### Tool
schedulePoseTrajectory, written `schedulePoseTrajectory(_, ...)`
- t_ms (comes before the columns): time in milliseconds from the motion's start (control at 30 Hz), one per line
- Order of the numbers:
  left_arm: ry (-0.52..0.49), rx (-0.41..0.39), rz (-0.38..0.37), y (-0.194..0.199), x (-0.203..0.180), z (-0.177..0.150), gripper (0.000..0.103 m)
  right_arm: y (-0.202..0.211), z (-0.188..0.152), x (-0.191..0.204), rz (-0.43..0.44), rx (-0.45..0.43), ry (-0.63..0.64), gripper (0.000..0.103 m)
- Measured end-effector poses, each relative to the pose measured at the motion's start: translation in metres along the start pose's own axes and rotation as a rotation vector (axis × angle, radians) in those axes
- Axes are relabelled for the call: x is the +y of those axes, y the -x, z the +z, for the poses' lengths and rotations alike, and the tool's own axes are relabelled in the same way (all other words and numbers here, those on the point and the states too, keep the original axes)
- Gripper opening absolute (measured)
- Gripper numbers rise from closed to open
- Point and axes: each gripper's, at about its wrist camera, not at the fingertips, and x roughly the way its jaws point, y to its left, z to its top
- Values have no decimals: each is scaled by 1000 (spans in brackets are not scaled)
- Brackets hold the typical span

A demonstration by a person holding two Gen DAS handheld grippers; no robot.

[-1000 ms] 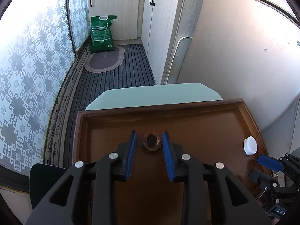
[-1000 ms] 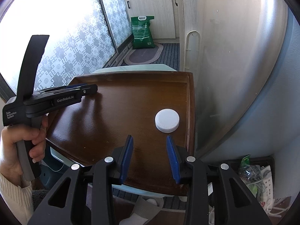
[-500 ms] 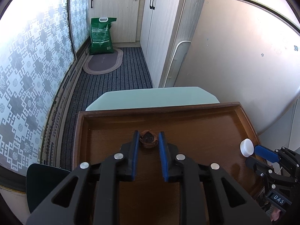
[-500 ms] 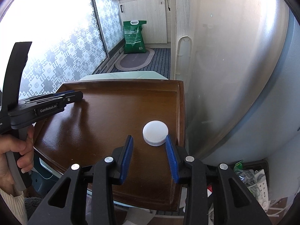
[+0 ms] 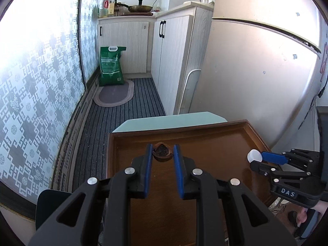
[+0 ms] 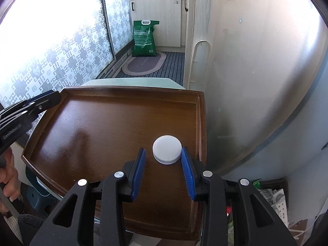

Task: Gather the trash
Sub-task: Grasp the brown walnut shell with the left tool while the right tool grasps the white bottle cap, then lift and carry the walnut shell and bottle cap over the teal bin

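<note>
A brown walnut shell half (image 5: 162, 153) with dark bits inside sits between the blue pads of my left gripper (image 5: 163, 151), which is shut on it a little above the brown wooden tray (image 5: 225, 143). A white ribbed bottle cap (image 6: 167, 152) lies on the tray (image 6: 102, 123) near its right rim. My right gripper (image 6: 163, 153) is open around the cap, its right pad (image 6: 185, 164) close to the cap's edge, the left pad apart from it. In the left wrist view the cap (image 5: 254, 156) shows at the right gripper's (image 5: 266, 160) tips. The left gripper (image 6: 30, 106) reaches over the tray's left corner.
The tray rests on a pale green table (image 5: 172, 121). A large white curved appliance wall (image 6: 256, 82) stands right of the tray. A black bin with trash (image 6: 266, 192) sits below at the right. Beyond are a striped floor, an oval mat (image 5: 114, 94) and a green sack (image 5: 110, 69).
My left gripper closed on the walnut shell and rose with it, tilting upward. My right gripper moved forward until the white cap lay between its fingertips.
</note>
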Motion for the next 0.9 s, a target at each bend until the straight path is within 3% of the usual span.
schedulePoseTrajectory(400, -20, -35, -26, 22, 12, -12, 22, -5, 4, 24, -27, 9, 59, 31)
schedulePoseTrajectory(900, 4, -60, -20, 45, 47, -26, 22, -3, 20, 79, 52, 0, 132, 30)
